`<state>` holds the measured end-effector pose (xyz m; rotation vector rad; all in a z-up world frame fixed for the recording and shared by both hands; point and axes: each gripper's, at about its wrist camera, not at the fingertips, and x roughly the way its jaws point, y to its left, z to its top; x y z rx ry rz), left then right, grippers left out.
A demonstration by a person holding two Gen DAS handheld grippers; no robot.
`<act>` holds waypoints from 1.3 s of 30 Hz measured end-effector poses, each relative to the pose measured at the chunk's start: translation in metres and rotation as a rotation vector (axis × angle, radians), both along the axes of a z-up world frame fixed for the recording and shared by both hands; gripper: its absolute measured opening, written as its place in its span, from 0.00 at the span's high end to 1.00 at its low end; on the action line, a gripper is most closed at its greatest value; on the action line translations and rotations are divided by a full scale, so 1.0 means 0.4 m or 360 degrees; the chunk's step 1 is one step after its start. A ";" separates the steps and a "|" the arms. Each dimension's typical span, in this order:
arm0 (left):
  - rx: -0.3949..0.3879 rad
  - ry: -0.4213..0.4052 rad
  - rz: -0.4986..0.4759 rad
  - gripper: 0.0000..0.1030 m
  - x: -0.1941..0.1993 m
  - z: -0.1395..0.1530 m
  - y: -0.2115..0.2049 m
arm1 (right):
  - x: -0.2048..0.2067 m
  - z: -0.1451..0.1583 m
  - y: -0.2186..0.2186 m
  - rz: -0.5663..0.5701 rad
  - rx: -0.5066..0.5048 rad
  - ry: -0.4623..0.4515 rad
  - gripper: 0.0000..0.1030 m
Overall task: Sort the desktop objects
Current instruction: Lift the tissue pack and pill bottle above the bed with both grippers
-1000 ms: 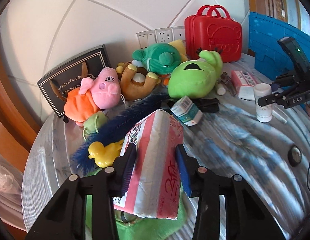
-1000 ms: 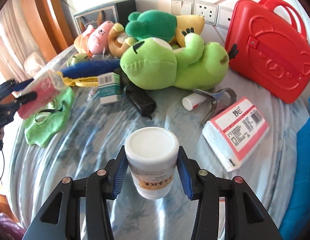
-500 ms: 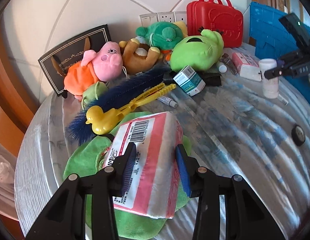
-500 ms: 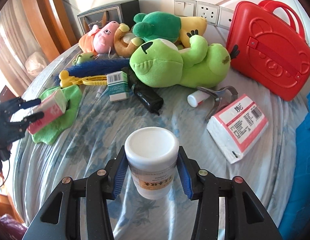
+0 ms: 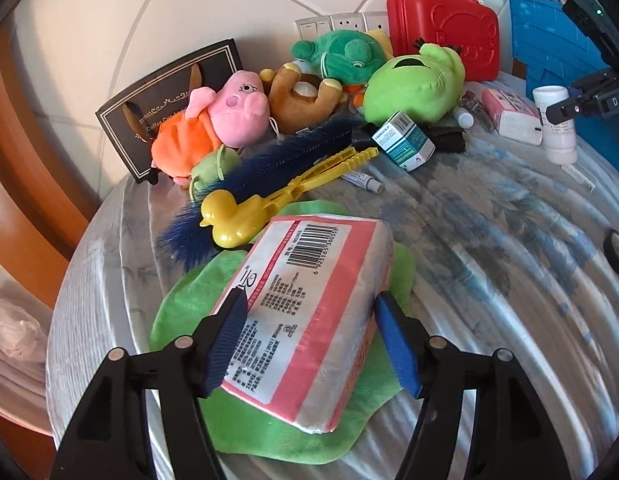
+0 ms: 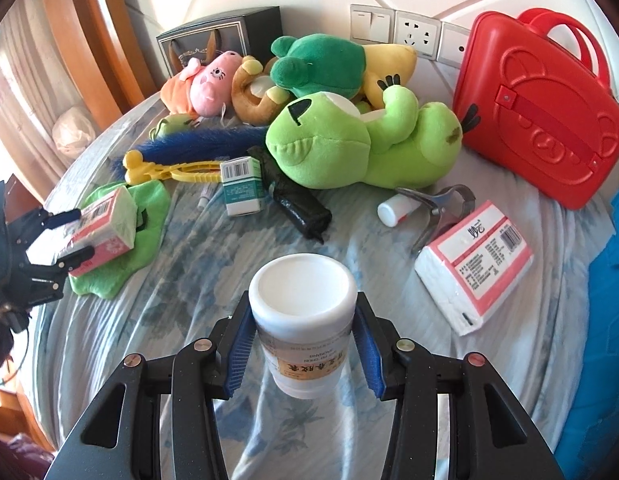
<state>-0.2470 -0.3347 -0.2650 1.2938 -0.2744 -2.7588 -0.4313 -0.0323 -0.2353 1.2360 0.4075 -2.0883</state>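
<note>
Resting on a green cloth [image 5: 245,436] near the left edge of the worktop [image 5: 489,248], a pink-and-white tissue pack [image 5: 309,320] lies between the parted pads of the left gripper [image 5: 311,340], whose jaws have just been opening; a gap shows at the right pad, while the left pad sits at the pack's edge, so the pack is released rather than squeezed. Over the middle of the cloth-covered worktop, the right gripper [image 6: 303,346] is clamped on a white lidded bottle [image 6: 303,320], its blue pads pressed against both sides just under the lid. A second tissue pack [image 6: 475,268] lies toward the right edge, just beside a metal clip [image 6: 437,204] and a small white vial [image 6: 391,212]. Along the far edge, against the wall, plush toys are heaped together: a light green frog [image 6: 349,148], a dark green one [image 6: 321,64], a pink pig [image 6: 209,84] and a brown toy [image 6: 253,96]. A red case [image 6: 541,112] stands upright at the far right corner, a dark gift box [image 5: 169,100] at the far left. In front of the toys lie a blue brush [image 5: 277,168], a yellow duck clamp [image 5: 269,204], a teal-and-white carton [image 5: 403,140] and a black pouch [image 6: 297,200].
</note>
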 end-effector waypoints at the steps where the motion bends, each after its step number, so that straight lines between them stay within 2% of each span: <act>1: -0.0014 0.0000 -0.0015 0.36 0.000 0.005 -0.007 | 0.001 0.000 0.001 0.0001 0.0000 -0.0003 0.55; 6: 0.0015 0.0004 -0.0092 0.15 -0.009 0.017 -0.048 | 0.003 -0.001 0.002 0.0000 -0.0002 -0.0021 0.55; 12: 0.0122 -0.0079 -0.0263 0.14 -0.033 -0.010 -0.097 | 0.006 0.001 0.000 0.0003 0.0017 -0.0021 0.55; 18: 0.0190 -0.0098 -0.0278 0.01 -0.046 -0.033 -0.124 | -0.004 0.003 0.002 -0.0024 0.0020 -0.0030 0.55; 20: 0.0173 -0.0129 -0.0282 0.00 -0.053 -0.046 -0.127 | -0.004 0.003 0.000 -0.0022 0.0023 -0.0031 0.55; 23: 0.0116 -0.0106 -0.0289 0.01 -0.047 -0.046 -0.115 | -0.003 0.007 -0.007 -0.0018 0.0031 -0.0018 0.55; 28: 0.0072 -0.0116 -0.0216 0.07 -0.040 -0.040 -0.099 | -0.003 0.018 -0.005 -0.0033 0.0032 0.0013 0.55; 32: 0.0044 -0.0104 -0.0147 0.11 -0.028 -0.023 -0.078 | 0.010 0.038 0.002 -0.0039 0.0019 0.0047 0.55; 34: 0.0062 -0.0075 -0.0126 0.16 -0.014 -0.007 -0.065 | 0.018 0.052 0.006 -0.0039 0.0008 0.0065 0.55; 39: 0.0055 -0.0014 -0.0143 0.18 0.017 0.043 -0.018 | 0.055 0.103 0.020 -0.0048 -0.0022 0.0133 0.55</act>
